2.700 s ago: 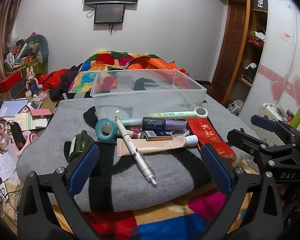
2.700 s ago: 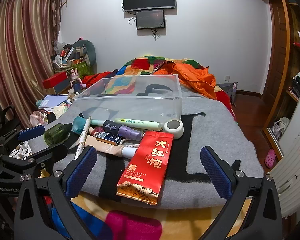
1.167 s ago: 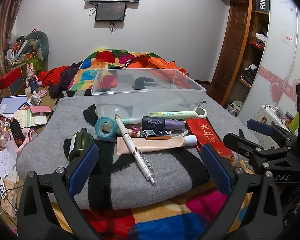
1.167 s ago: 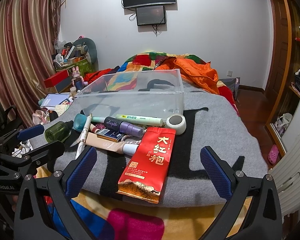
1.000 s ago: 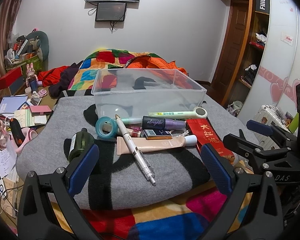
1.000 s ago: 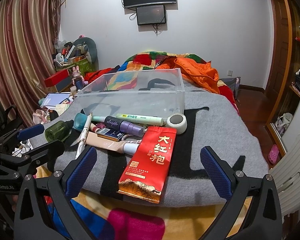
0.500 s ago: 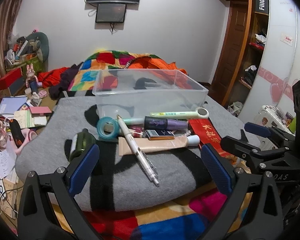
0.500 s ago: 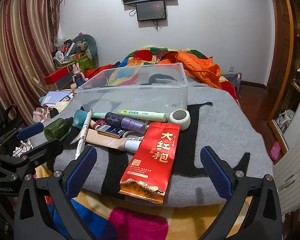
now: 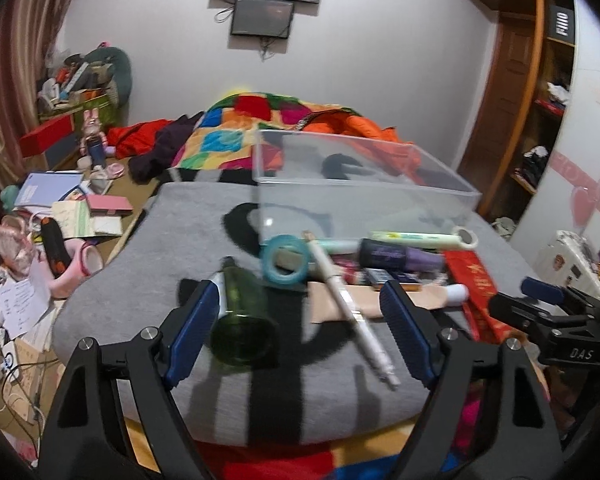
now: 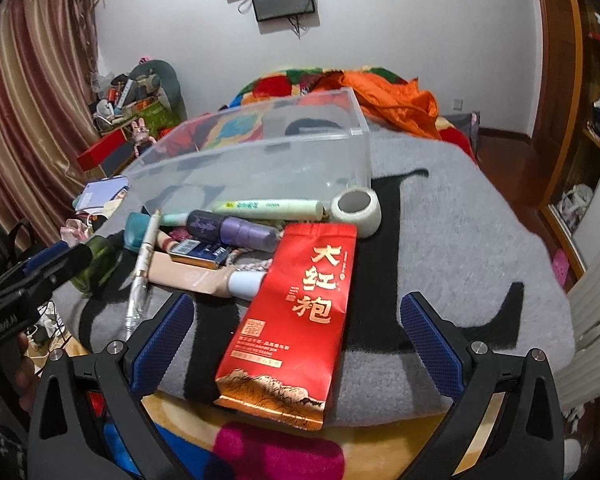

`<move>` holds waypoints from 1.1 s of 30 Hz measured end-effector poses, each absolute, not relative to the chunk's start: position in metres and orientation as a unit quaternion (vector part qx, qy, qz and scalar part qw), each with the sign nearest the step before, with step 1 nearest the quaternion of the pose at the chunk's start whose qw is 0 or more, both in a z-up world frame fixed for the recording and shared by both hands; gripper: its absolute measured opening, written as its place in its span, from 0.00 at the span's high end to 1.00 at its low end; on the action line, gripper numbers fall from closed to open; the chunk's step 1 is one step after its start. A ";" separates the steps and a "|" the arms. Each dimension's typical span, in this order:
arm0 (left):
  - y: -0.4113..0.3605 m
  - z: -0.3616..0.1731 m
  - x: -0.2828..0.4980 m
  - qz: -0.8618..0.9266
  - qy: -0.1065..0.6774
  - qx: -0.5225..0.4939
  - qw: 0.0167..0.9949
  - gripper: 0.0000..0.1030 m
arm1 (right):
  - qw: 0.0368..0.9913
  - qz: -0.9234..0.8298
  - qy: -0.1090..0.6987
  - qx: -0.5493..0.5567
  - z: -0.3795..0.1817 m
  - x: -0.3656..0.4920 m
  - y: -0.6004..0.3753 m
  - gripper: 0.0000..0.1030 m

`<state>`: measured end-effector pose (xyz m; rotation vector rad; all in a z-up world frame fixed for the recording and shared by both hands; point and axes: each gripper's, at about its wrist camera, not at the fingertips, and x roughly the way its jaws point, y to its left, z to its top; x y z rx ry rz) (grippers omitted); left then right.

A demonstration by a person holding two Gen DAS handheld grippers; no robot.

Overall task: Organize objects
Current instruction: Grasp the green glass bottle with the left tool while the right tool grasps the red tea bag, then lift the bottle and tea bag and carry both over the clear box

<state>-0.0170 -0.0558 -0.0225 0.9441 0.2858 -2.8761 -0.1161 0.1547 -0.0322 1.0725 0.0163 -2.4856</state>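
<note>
A clear plastic bin [image 9: 364, 184] stands empty on a grey blanket [image 9: 148, 264]. In front of it lie a green bottle [image 9: 240, 320], a teal tape roll [image 9: 286, 260], a white pen [image 9: 352, 308], a purple bottle [image 9: 400, 256], a beige tube [image 9: 420, 296] and a red tea packet [image 10: 300, 312]. My left gripper [image 9: 300, 328] is open, its left finger beside the green bottle. My right gripper [image 10: 296, 344] is open, its jaws either side of the red tea packet's near end. The bin [image 10: 260, 160] also shows in the right wrist view.
A pale green tube [image 10: 268, 208] and a white tape roll [image 10: 356, 210] lie by the bin's front wall. A cluttered side table [image 9: 60, 216] stands left of the bed. Bright bedding [image 9: 260, 120] lies behind the bin; a wardrobe [image 9: 540, 100] stands at the right.
Both grippers have moved forward and down toward the objects. The left one has closed in on the green bottle, the right one on the red tea packet. Both stay open.
</note>
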 end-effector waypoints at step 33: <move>-0.078 -0.027 -0.016 -0.935 0.131 0.316 0.097 0.60 | 0.210 -0.903 -0.004 0.374 -0.040 -0.110 0.173 0.47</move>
